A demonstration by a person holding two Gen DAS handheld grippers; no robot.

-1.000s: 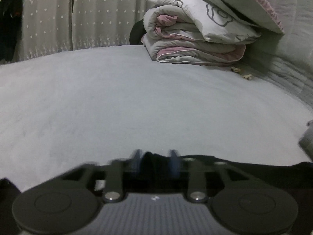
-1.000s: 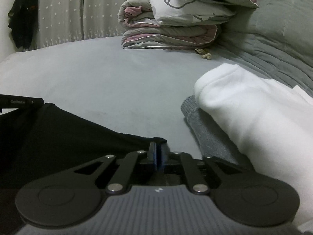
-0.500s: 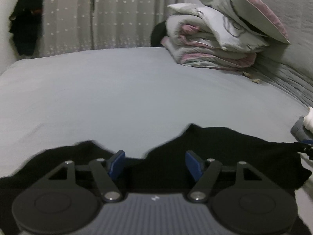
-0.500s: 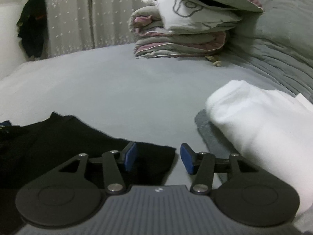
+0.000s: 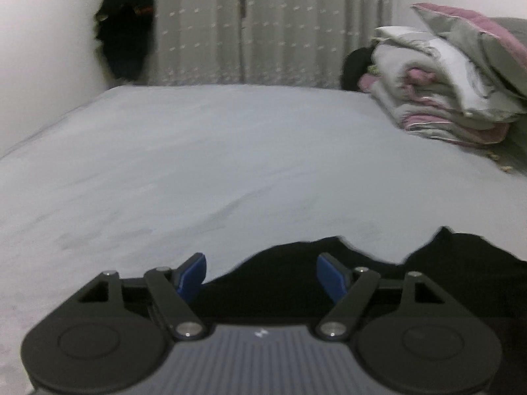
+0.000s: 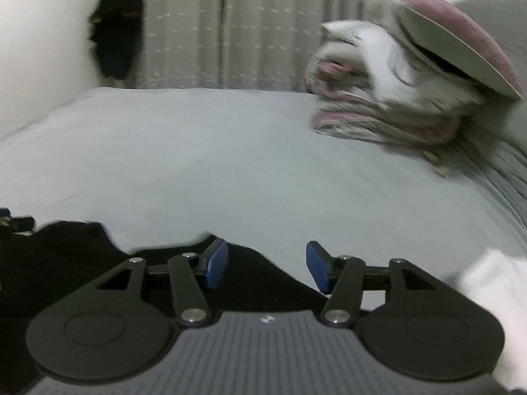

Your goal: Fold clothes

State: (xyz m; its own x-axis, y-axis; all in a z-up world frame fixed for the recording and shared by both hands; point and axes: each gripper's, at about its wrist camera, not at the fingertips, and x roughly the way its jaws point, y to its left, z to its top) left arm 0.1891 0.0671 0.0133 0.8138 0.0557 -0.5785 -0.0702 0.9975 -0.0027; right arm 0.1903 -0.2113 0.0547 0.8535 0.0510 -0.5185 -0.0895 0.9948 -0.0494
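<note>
A black garment [image 5: 329,273] lies on the grey bed sheet [image 5: 230,164], its far edge crumpled into humps. My left gripper [image 5: 262,275] hovers above it with jaws opening and nothing pressed between the blue pads. In the right wrist view the same black garment [image 6: 82,263] spreads to the lower left. My right gripper [image 6: 266,265] hangs over its right end, jaws opening, pads clear of the cloth. A tip of the left gripper shows at the far left edge of that view.
A stack of folded quilts and pillows [image 5: 454,89] sits at the back right of the bed. A white folded garment [image 6: 494,283] lies at the right. Curtains [image 5: 263,26] and a dark hanging item [image 5: 126,23] stand behind the bed.
Both grippers let go of the black garment's edge, opened and drew back upward. The garment now lies on the sheet and more of the room shows.
</note>
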